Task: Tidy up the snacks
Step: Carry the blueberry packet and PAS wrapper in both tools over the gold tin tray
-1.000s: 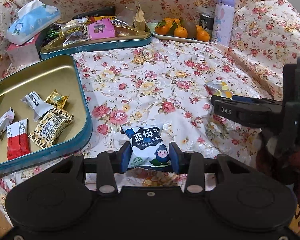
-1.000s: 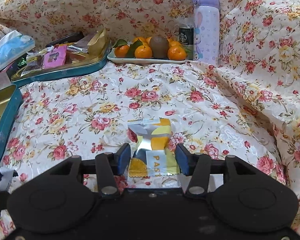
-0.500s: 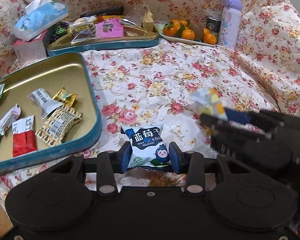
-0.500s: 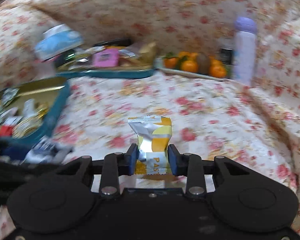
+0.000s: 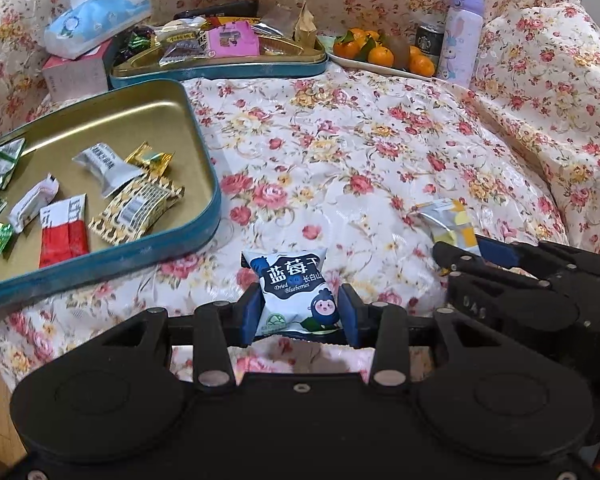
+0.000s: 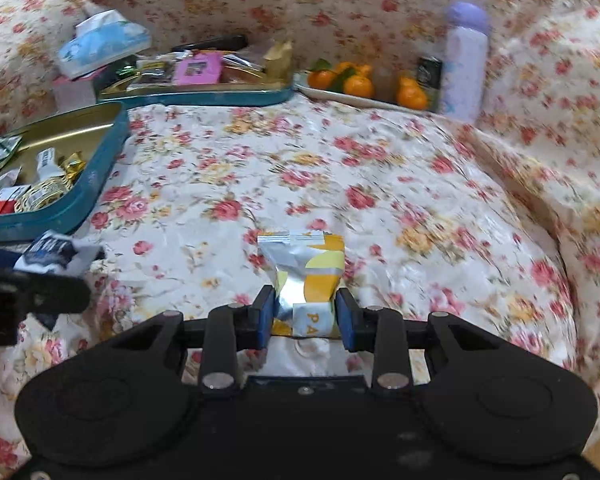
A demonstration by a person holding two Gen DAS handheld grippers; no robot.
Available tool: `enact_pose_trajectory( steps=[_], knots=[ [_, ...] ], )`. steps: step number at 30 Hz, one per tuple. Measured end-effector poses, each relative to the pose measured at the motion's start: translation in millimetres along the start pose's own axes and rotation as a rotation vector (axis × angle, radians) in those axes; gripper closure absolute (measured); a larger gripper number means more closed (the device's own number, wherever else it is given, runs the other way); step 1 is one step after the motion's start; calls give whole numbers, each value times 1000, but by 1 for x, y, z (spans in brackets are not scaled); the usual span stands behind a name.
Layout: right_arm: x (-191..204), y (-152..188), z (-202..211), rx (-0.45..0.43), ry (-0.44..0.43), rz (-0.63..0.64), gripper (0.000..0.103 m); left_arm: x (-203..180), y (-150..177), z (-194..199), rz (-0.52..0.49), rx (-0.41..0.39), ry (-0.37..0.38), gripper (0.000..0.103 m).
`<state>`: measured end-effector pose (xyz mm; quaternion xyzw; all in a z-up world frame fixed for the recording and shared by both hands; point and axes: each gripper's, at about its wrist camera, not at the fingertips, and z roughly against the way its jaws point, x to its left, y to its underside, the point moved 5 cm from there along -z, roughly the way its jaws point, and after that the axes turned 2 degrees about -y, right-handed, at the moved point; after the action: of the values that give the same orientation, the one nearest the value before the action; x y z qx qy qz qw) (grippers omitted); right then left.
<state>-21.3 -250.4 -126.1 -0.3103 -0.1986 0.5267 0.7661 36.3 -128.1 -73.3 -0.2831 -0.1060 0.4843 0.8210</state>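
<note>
Blueberry packet (image 5: 294, 292) pinched by left gripper (image 5: 298, 314); yellow packet (image 6: 310, 280) by right gripper (image 6: 305, 318).

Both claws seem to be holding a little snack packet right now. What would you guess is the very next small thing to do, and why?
Probably carry the left gripper, shut on the dried blueberry packet, leftward over the near teal tin tray and release it there. That tray already holds several loose wrapped snacks, and it lies just left of this gripper. The right gripper, shut on the silver-and-yellow packet, could follow.
</note>
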Motion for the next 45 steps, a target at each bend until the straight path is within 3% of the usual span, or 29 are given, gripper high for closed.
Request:
enact_pose_trajectory(
  steps=[7, 29, 38, 45],
  knots=[
    [8, 13, 21, -4, -13, 2, 69, 6, 15, 16, -5, -1, -18, 54],
    [66, 50, 80, 90, -248, 87, 69, 30, 60, 44, 65, 47, -124, 55],
    [86, 63, 87, 176, -333, 141, 69, 57, 72, 55, 130, 60, -165, 55],
    [112, 56, 94, 181, -410, 221, 69, 91, 60, 72, 199, 17, -200, 55]
  ],
)
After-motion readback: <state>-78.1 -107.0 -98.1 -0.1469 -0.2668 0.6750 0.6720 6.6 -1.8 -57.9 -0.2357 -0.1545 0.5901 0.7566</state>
